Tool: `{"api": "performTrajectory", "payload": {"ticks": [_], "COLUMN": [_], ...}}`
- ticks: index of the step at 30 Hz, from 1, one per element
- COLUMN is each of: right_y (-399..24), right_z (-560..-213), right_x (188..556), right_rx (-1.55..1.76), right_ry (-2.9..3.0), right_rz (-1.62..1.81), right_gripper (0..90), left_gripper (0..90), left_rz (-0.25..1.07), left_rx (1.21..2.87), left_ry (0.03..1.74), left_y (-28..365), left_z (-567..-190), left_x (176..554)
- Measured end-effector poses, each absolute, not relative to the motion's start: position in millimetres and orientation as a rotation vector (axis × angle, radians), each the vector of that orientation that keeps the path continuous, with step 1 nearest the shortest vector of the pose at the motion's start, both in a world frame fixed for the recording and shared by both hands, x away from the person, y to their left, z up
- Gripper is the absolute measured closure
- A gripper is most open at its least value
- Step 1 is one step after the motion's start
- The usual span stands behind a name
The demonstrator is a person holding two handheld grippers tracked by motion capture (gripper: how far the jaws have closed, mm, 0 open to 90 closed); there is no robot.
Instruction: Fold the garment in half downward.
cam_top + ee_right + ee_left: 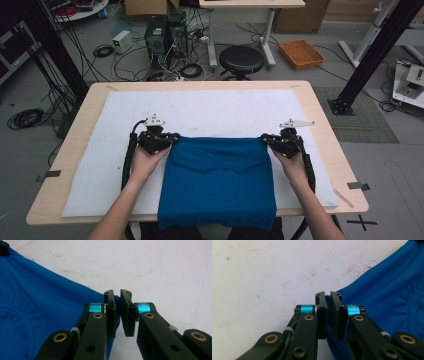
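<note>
Left tongs (172, 138): closed tight on the far left corner of the blue cloth (218, 177). A bit of blue is seen pinched between the two black jaws in the left gripper view (328, 306).
Right tongs (265, 138): closed tight on the far right corner of the same cloth. Blue is pinched between the jaws in the right gripper view too (117, 306).
Blue cloth: laid flat on the white mat (210, 110), in the middle, near the person's side. Its far edge is pulled straight between the two tongs. Its near end is hung over the front edge of the desk (70, 150).
Fold: a wavy edge is seen across the cloth, just below the far edge.
Hands: one gripper is held in each hand, left (142, 162) and right (294, 165), at the sides of the cloth.
</note>
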State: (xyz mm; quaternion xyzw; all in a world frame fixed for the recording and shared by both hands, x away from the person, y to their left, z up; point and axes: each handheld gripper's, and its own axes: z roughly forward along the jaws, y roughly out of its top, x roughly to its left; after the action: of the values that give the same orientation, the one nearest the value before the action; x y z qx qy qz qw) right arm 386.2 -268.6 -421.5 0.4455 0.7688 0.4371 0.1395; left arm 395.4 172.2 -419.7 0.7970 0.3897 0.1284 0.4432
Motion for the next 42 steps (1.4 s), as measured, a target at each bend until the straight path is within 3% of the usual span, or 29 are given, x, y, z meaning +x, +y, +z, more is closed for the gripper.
{"api": "performTrajectory", "payload": {"ticks": [9, 24, 27, 28, 31, 35, 42], "right_y": [-262, -252, -251, -251, -253, -256, -257], "right_z": [-425, -430, -431, -430, -422, -412, -406], "right_x": [420, 454, 455, 453, 445, 432, 394], "right_rx": [1.266, 1.245, 1.239, 1.25, 1.231, 1.232, 1.256], "right_ry": [2.228, 2.278, 2.274, 2.267, 2.239, 2.221, 2.203], "right_rz": [1.202, 1.173, 1.179, 1.158, 1.168, 1.195, 1.27], "right_gripper": [83.8, 83.7, 81.5, 75.5, 69.1, 67.4, 66.8], "left_gripper": [84.5, 83.5, 77.4, 68.1, 59.0, 59.1, 67.8], "left_rz": [0.364, 0.381, 0.419, 0.435, 0.463, 0.381, 0.086], "left_rx": [2.007, 1.983, 1.993, 1.989, 1.96, 1.913, 1.866], "left_ry": [0.995, 1.051, 1.05, 1.053, 1.058, 1.067, 1.129], "left_y": [169, 175, 175, 175, 182, 192, 203], "left_z": [-426, -429, -427, -425, -419, -418, -432], "left_x": [430, 439, 437, 435, 424, 401, 377]}}
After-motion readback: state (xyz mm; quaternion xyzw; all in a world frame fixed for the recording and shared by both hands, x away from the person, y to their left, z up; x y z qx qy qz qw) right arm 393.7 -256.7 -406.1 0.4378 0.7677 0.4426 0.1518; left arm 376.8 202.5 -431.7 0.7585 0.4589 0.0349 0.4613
